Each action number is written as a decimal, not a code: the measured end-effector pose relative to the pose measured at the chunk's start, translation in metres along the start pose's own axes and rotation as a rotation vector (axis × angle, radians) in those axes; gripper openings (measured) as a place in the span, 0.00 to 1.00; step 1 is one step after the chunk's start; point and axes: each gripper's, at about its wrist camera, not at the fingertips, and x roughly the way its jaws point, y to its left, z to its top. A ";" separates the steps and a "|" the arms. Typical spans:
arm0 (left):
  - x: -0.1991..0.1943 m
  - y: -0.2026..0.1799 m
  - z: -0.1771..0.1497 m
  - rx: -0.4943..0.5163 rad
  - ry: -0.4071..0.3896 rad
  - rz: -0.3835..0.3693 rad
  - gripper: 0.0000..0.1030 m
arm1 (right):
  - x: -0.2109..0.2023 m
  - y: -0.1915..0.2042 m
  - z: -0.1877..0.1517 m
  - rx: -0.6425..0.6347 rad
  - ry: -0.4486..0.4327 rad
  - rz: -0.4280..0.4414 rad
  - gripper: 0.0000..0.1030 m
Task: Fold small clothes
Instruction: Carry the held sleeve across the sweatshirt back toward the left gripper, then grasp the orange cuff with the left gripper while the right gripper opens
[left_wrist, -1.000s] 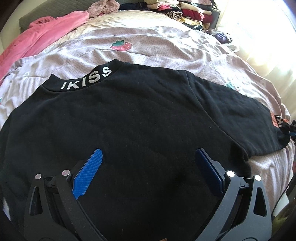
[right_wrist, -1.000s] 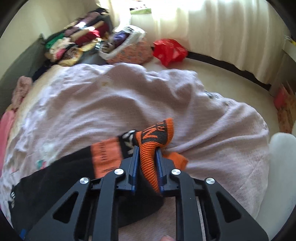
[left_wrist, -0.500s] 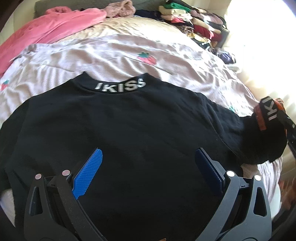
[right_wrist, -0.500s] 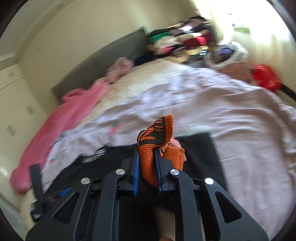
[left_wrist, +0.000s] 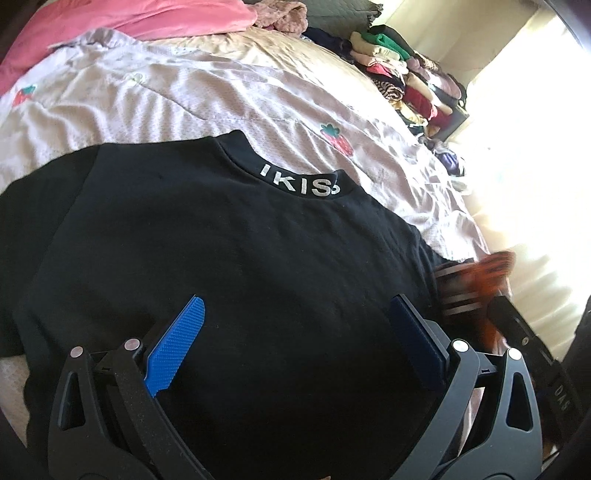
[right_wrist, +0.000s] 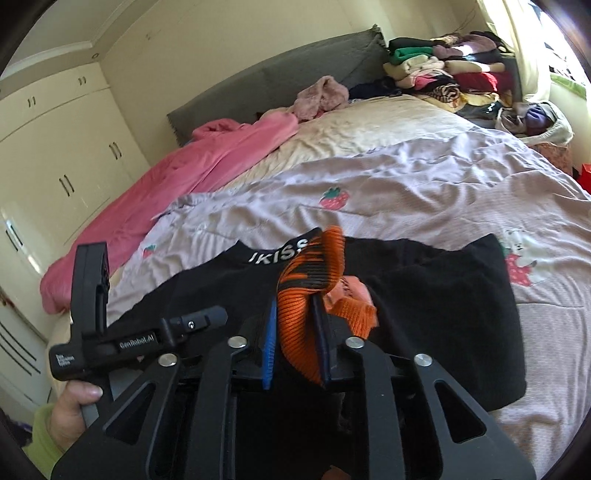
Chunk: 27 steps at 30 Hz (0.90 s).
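The left gripper (left_wrist: 295, 343) is hovering with fingers spread wide and gripping nothing, the black sweatshirt (left_wrist: 229, 266) lying flat on the lilac bedspread (left_wrist: 221, 99) below and ahead of them. To the right, the right gripper (right_wrist: 295, 314) is loosening, jaws opening, the orange ribbed cuff (right_wrist: 306, 291) sitting between its fingers, folded over the sweatshirt's body.
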 end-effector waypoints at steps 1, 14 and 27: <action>0.000 0.000 -0.001 -0.006 0.003 -0.013 0.91 | 0.000 0.000 0.000 -0.002 -0.001 0.009 0.27; 0.045 -0.046 -0.032 0.033 0.148 -0.089 0.65 | -0.023 -0.043 0.009 0.122 -0.043 -0.108 0.42; 0.017 -0.067 -0.011 0.182 0.025 -0.062 0.06 | -0.046 -0.080 0.014 0.143 -0.066 -0.314 0.41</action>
